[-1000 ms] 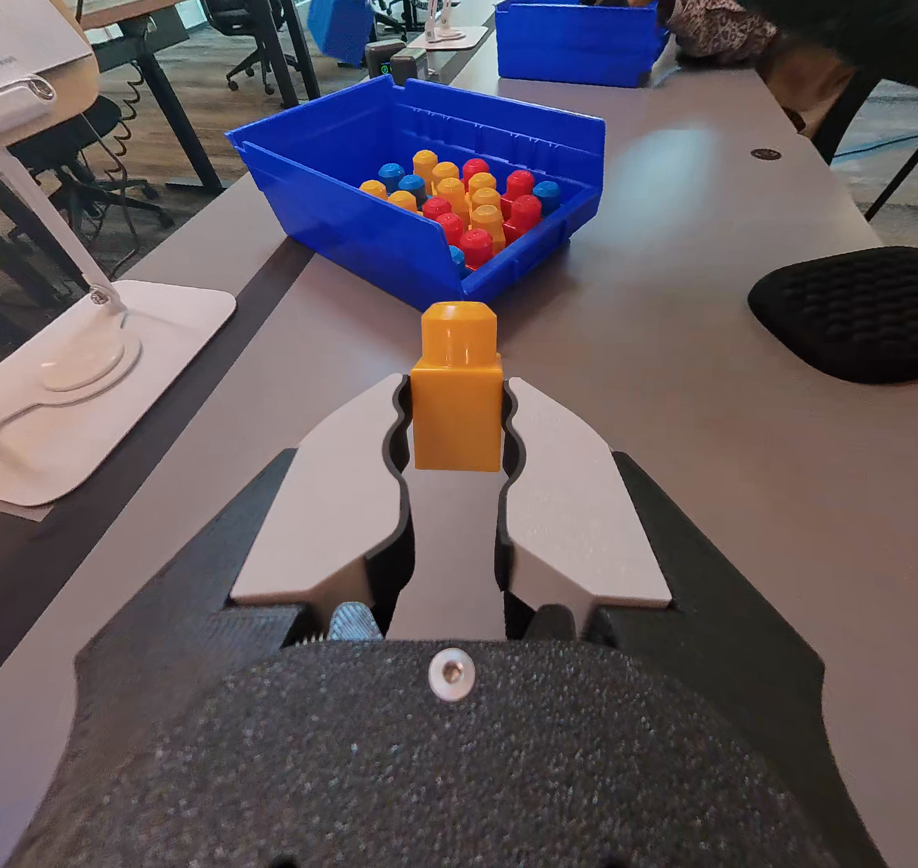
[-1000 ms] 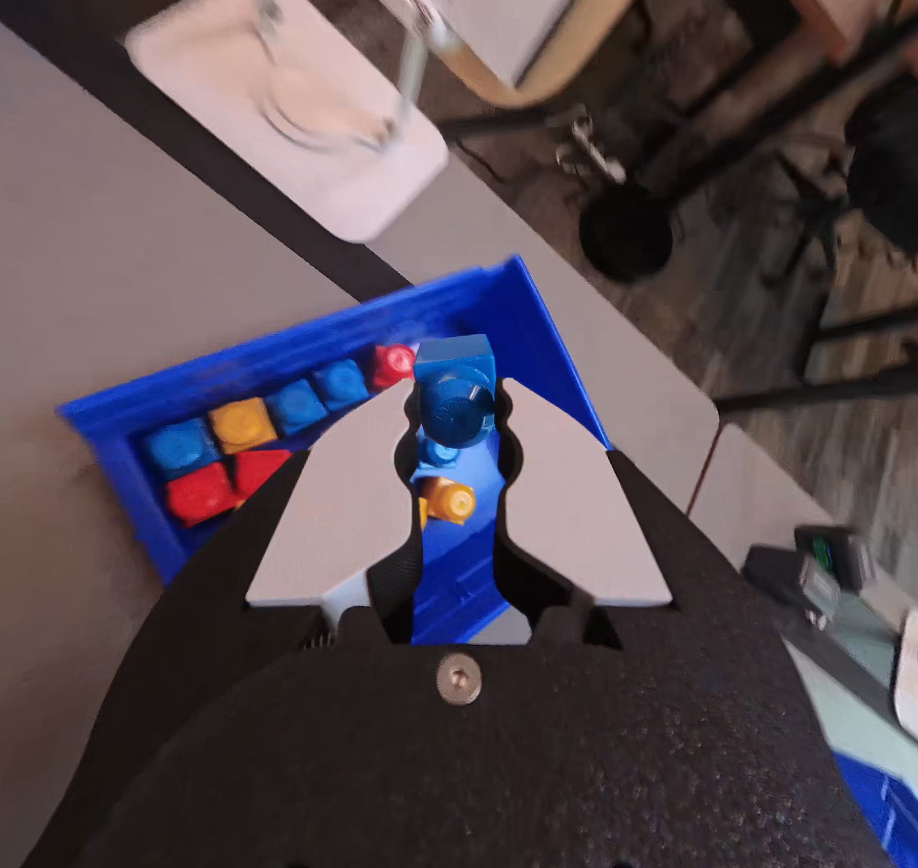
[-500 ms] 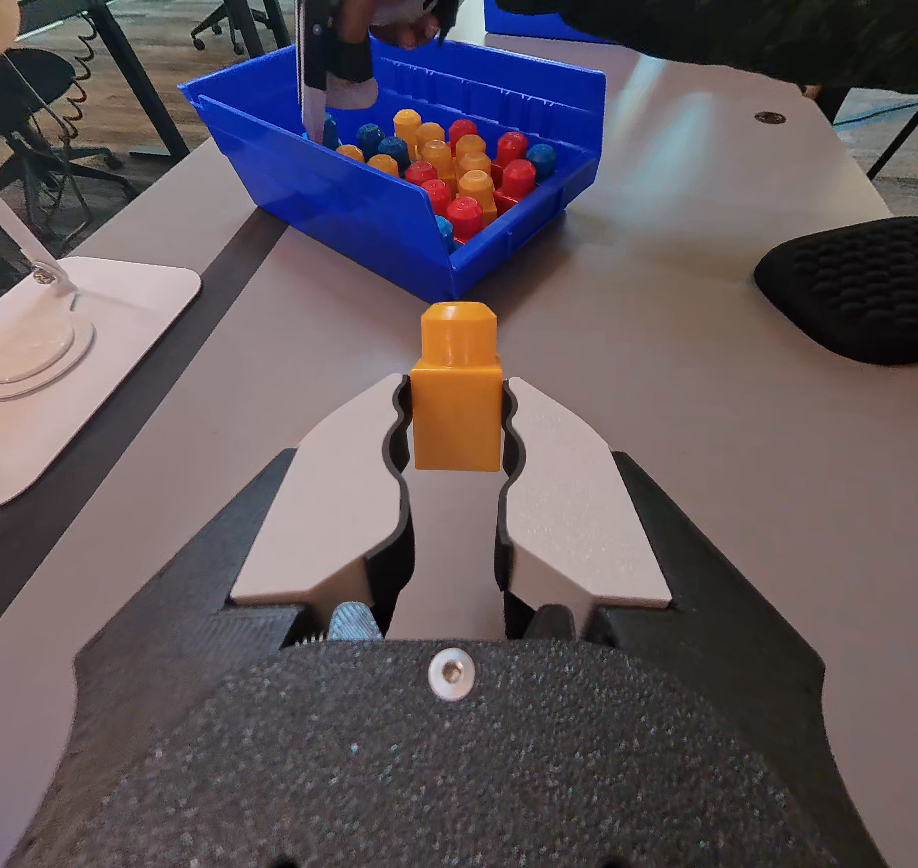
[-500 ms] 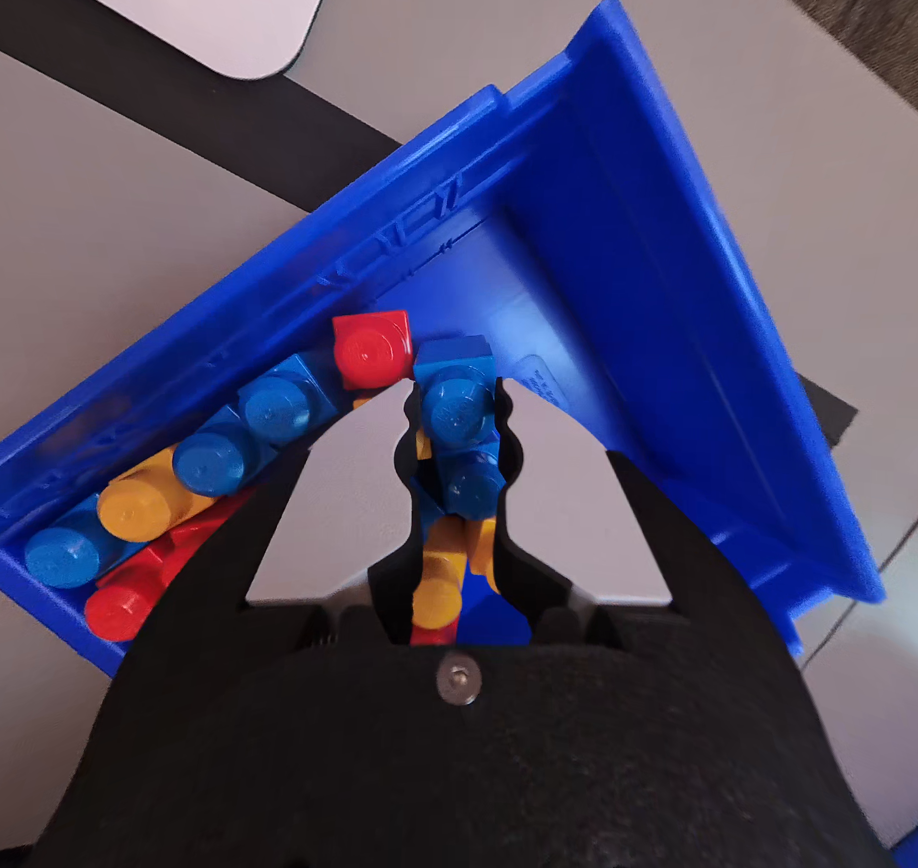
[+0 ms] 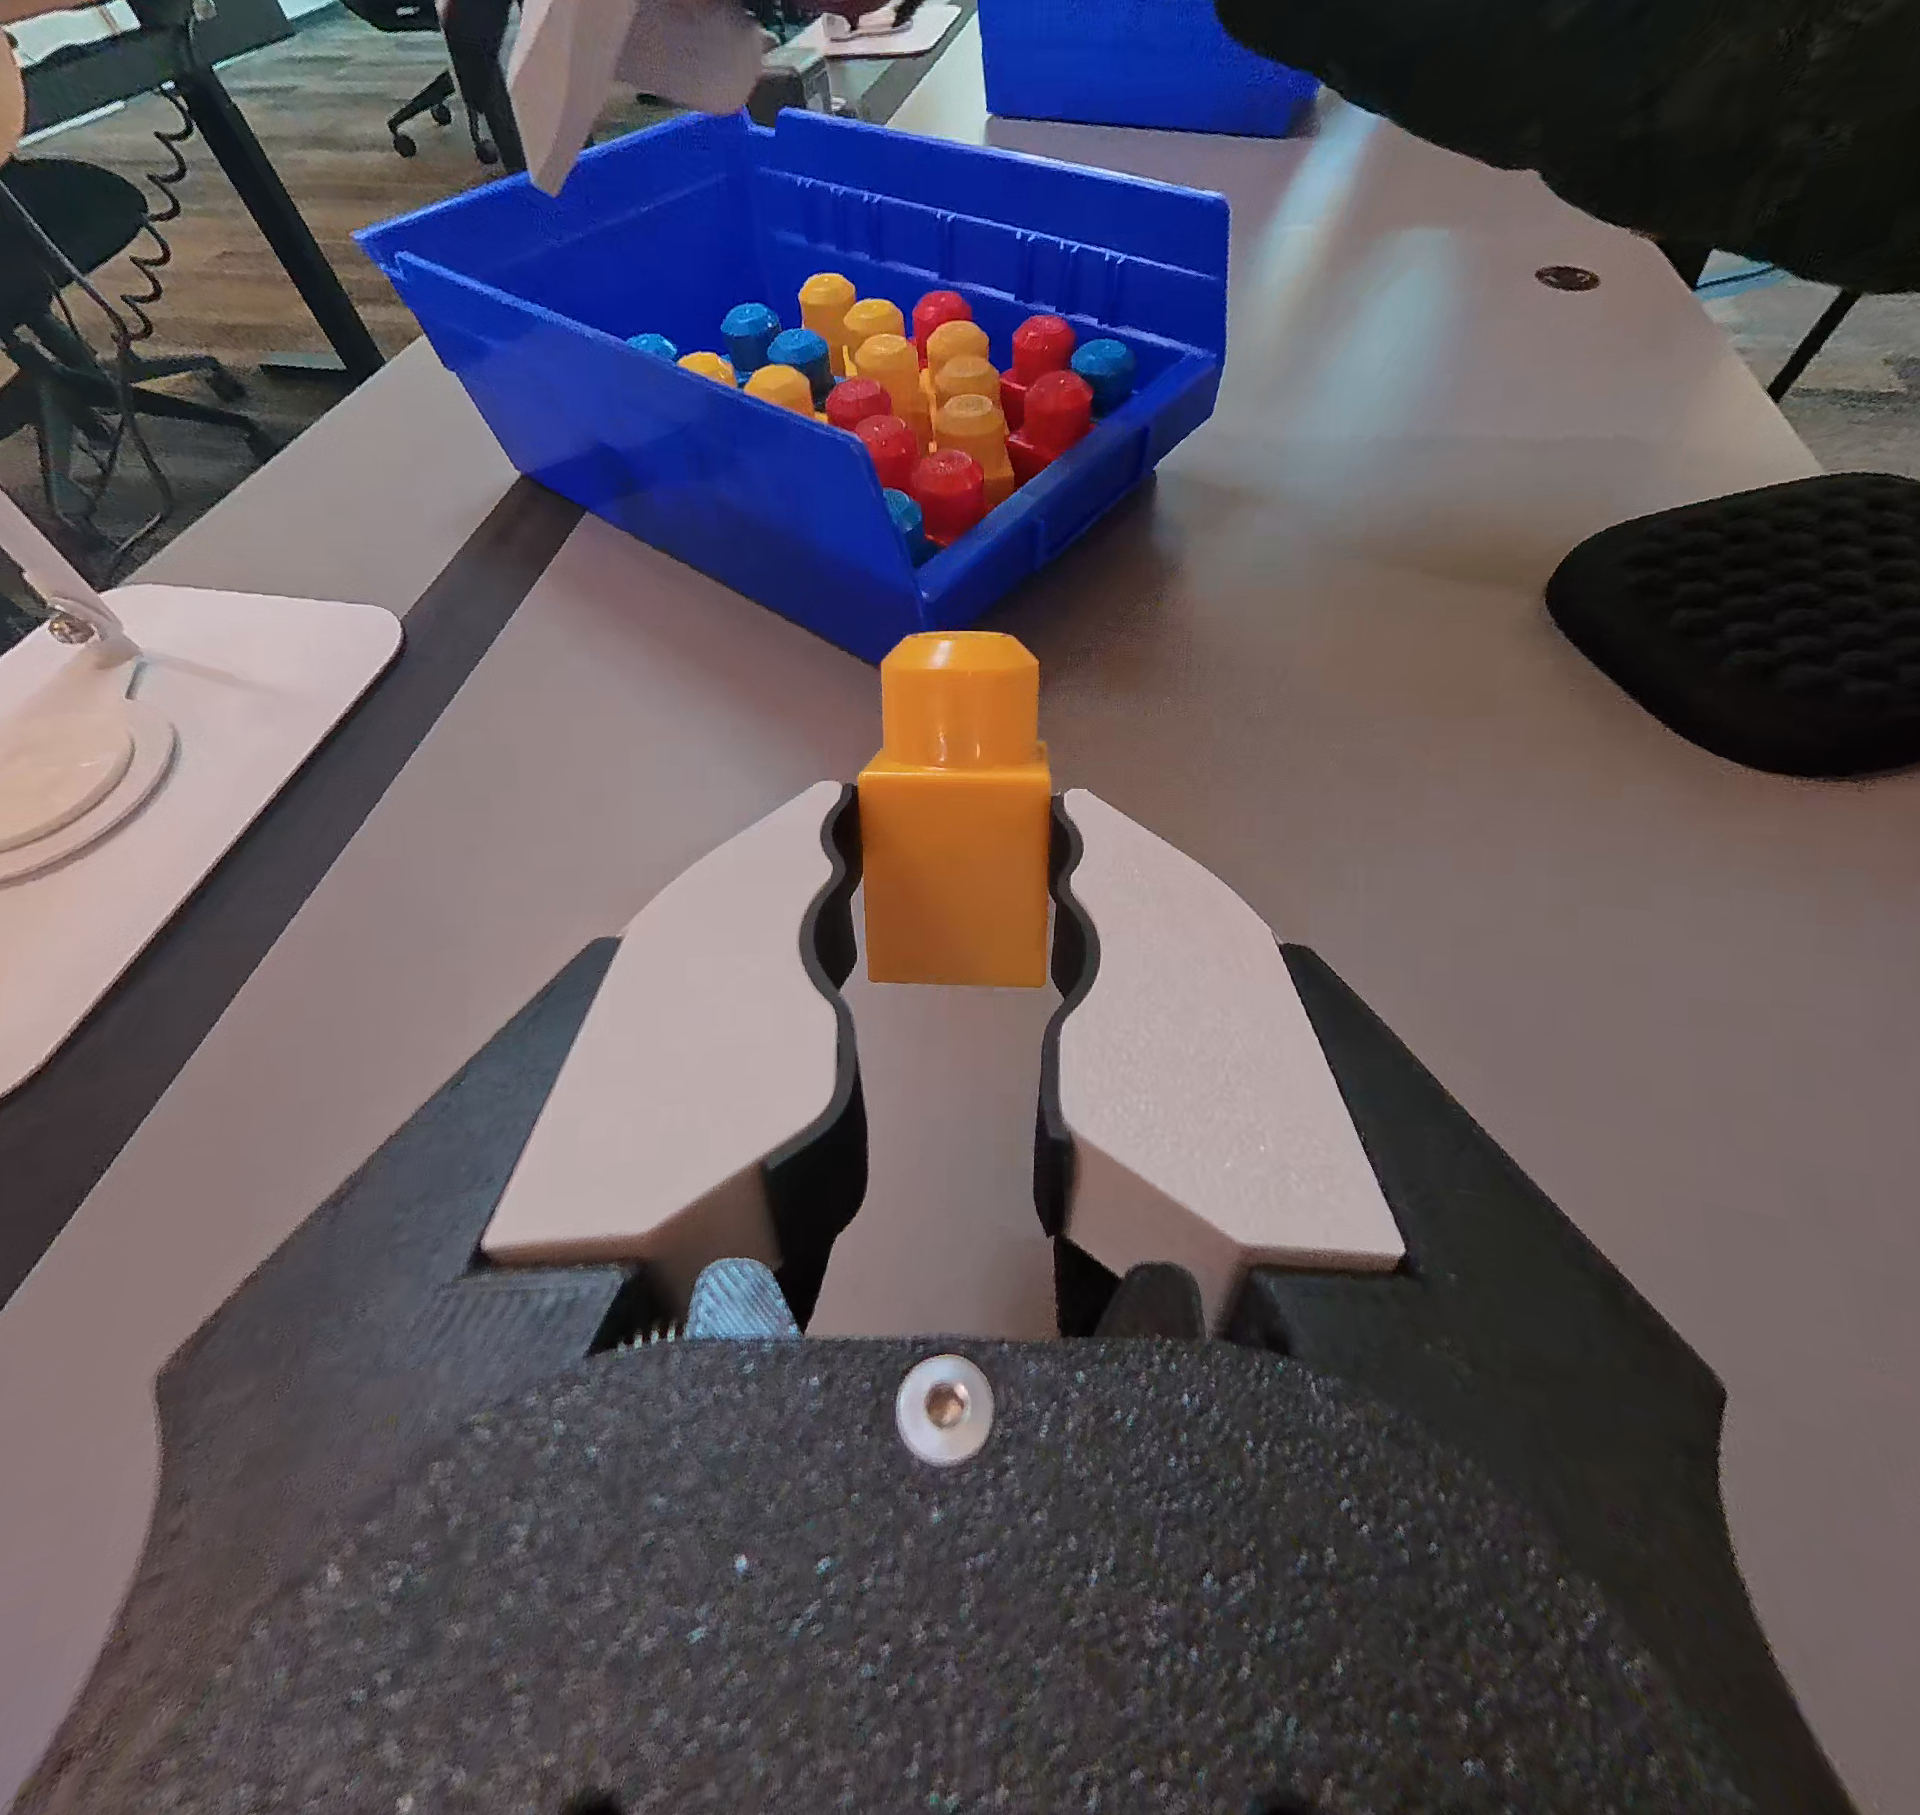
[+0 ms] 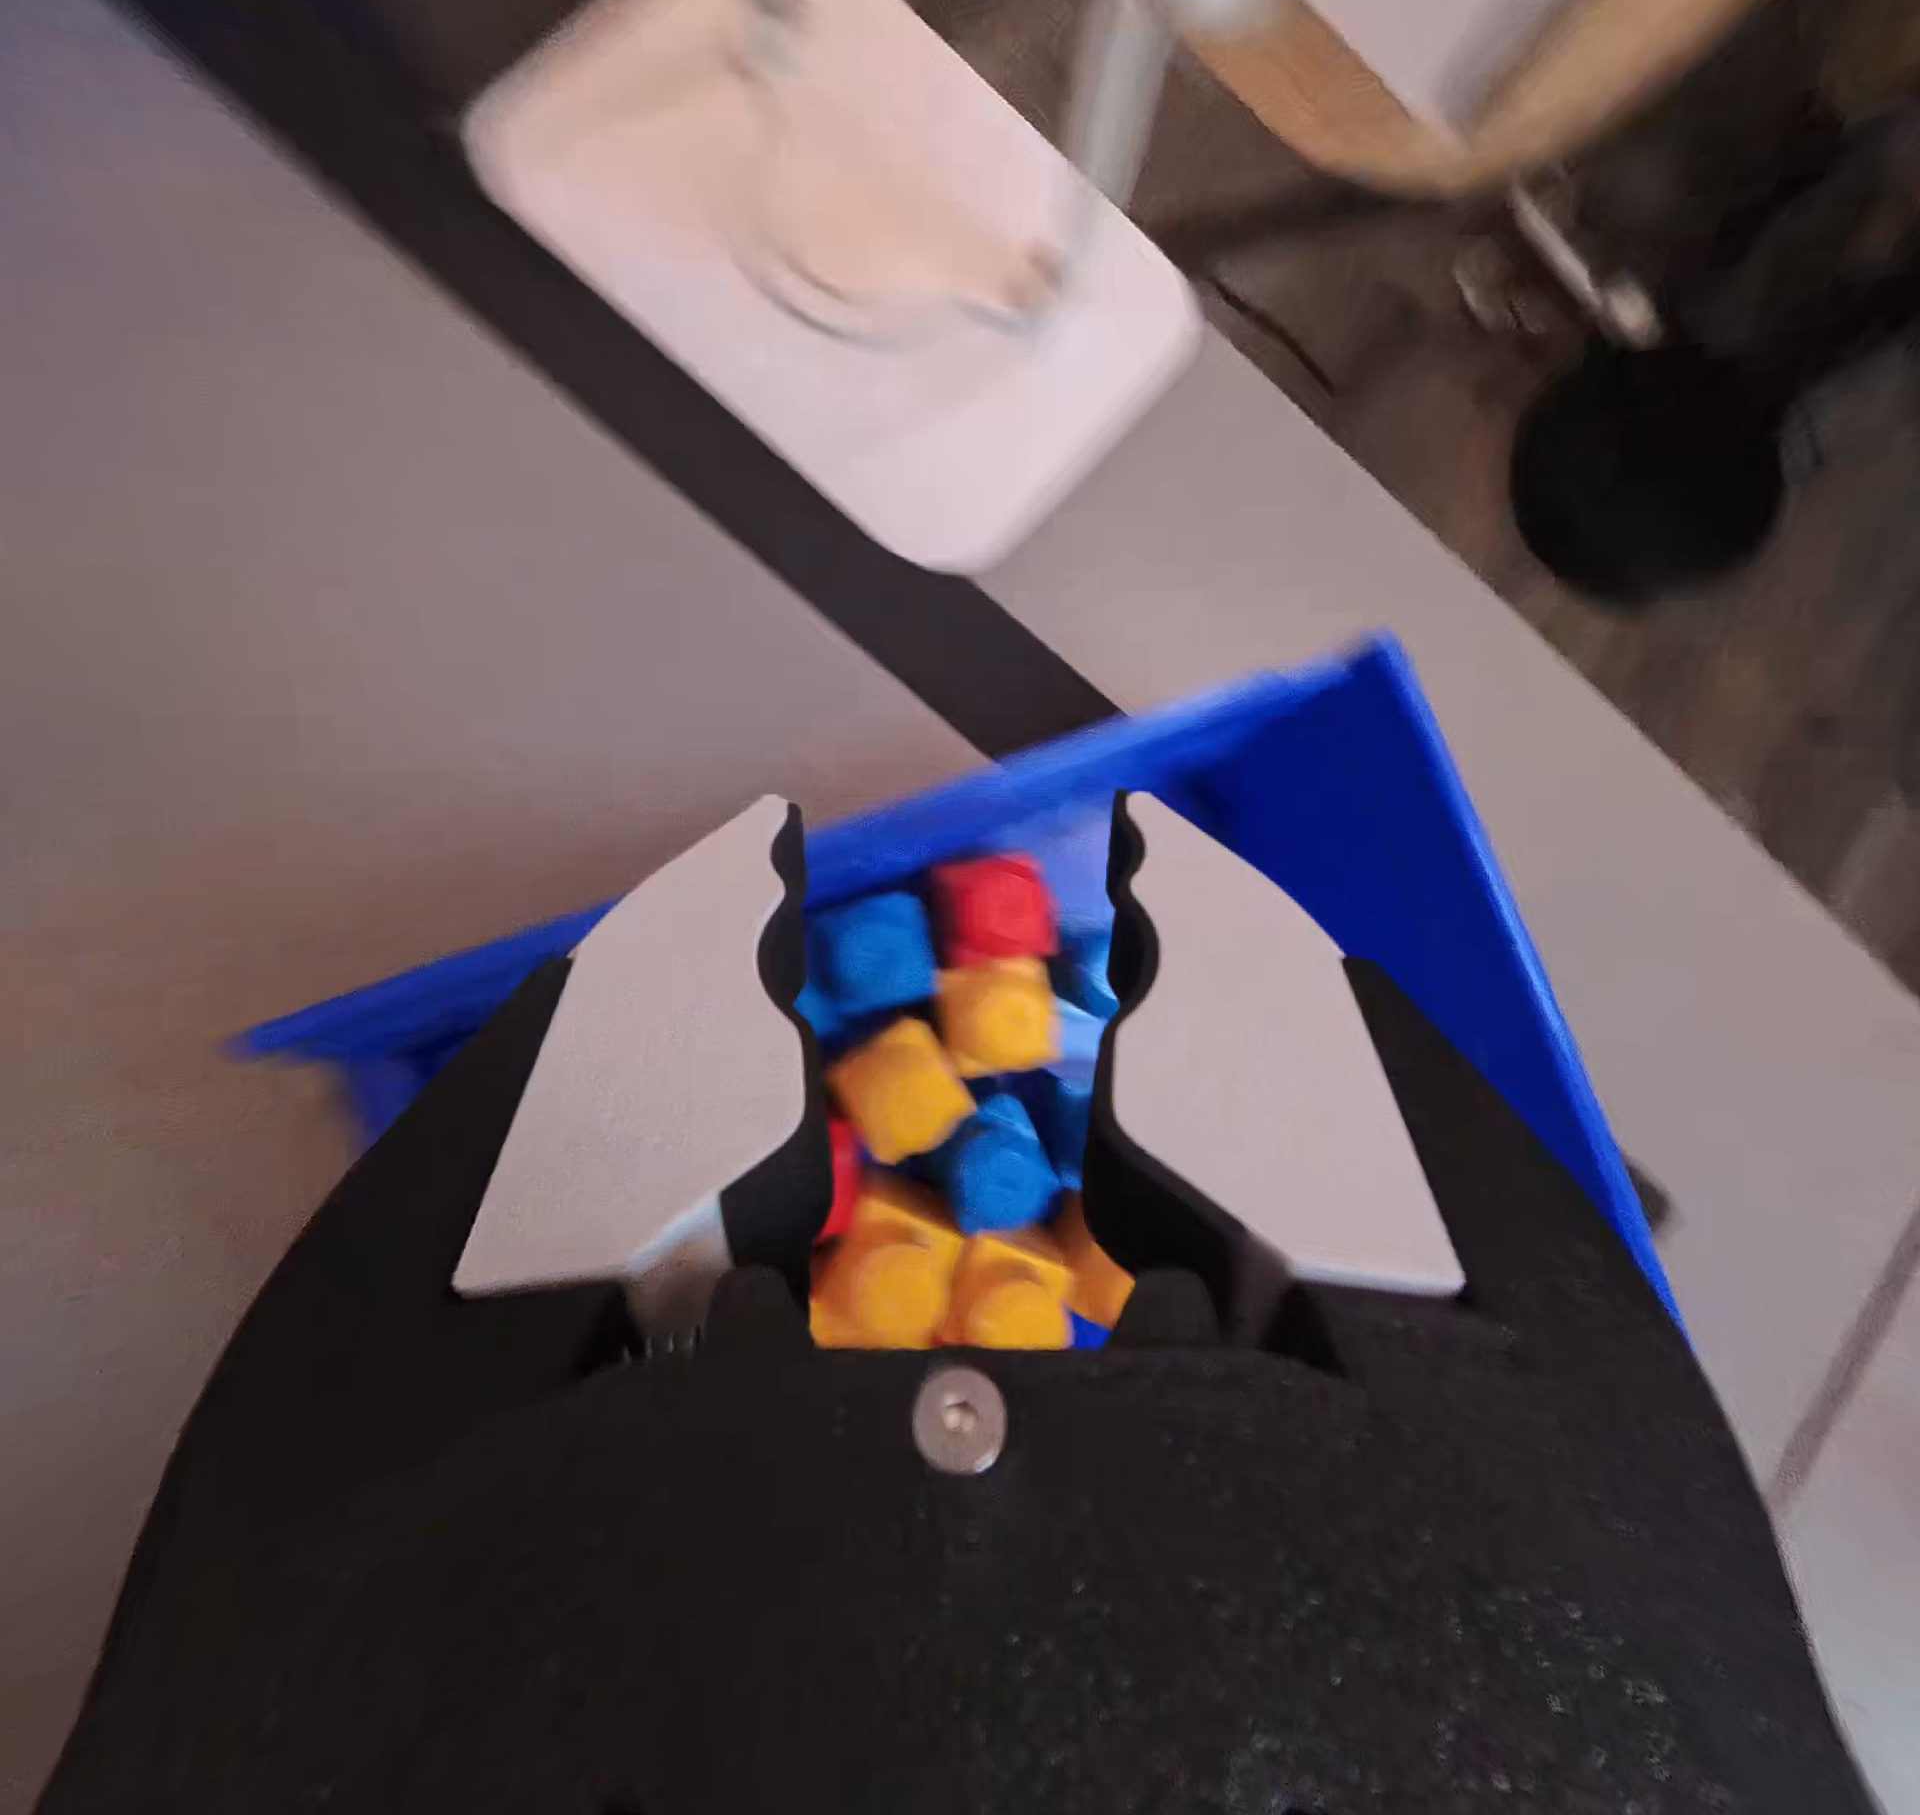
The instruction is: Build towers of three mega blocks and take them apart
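Observation:
My left gripper (image 5: 954, 809) is shut on an orange mega block (image 5: 954, 872), held upright with its stud up, just above the grey table (image 5: 1351, 830). Both pads press on its sides. Beyond it stands a blue bin (image 5: 665, 456) with several red, orange and blue blocks (image 5: 935, 394). My right gripper (image 6: 956, 820) is open and empty above that bin (image 6: 1403, 830); the blocks (image 6: 935, 1038) lie well below its fingers, and the view is blurred. It also shows in the left wrist view (image 5: 582, 51), above the bin's far left corner.
A white stand base (image 5: 156, 747) sits at the left, past a dark seam in the table. A black padded rest (image 5: 1766, 622) lies at the right. A second blue bin (image 5: 1122, 72) stands farther back. A person's dark sleeve (image 5: 1558, 51) reaches across the top.
My right gripper carried a blue block down into the bin, opened and let it go, and has lifted away. My left gripper kept its hold on the orange block.

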